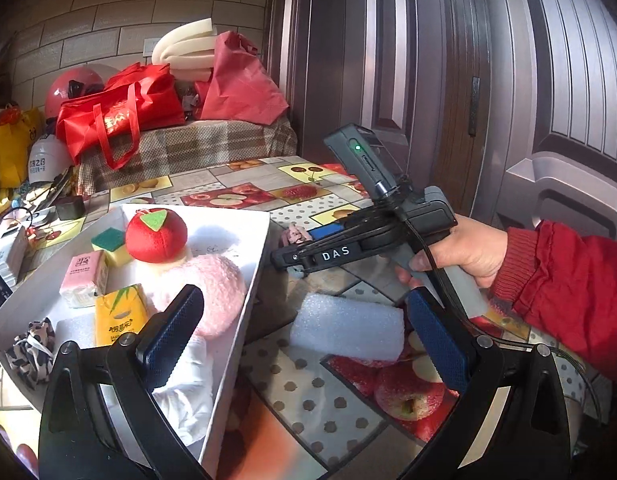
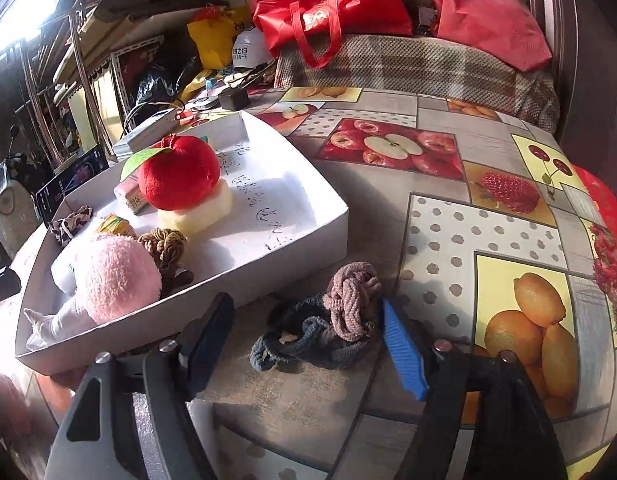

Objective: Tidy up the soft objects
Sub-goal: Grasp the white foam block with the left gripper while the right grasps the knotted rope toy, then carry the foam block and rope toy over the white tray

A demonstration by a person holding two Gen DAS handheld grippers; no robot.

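A white cardboard box (image 1: pixel 244 280) (image 2: pixel 292 240) on the fruit-print table holds a red plush apple (image 1: pixel 156 236) (image 2: pixel 180 172), a pink fluffy ball (image 1: pixel 216 292) (image 2: pixel 112 276), tissue packs (image 1: pixel 84 278), a sponge (image 1: pixel 108 242), a brown knotted scrunchie (image 2: pixel 166 244) and a leopard scrunchie (image 1: pixel 30 344). A white foam block (image 1: pixel 348 328) lies on the table between the fingers of my open left gripper (image 1: pixel 308 332). My open right gripper (image 2: pixel 308 344) straddles a mauve knotted scrunchie (image 2: pixel 352 300) and a dark grey one (image 2: pixel 292 336) beside the box. The right gripper also shows in the left wrist view (image 1: pixel 296 258).
A plaid-covered bench (image 1: pixel 188 148) at the table's far side carries red bags (image 1: pixel 116 116), a helmet (image 1: pixel 72 88) and foam sheets (image 1: pixel 184 48). A dark door (image 1: pixel 448 80) stands on the right. Chargers and cables (image 1: pixel 12 236) lie left of the box.
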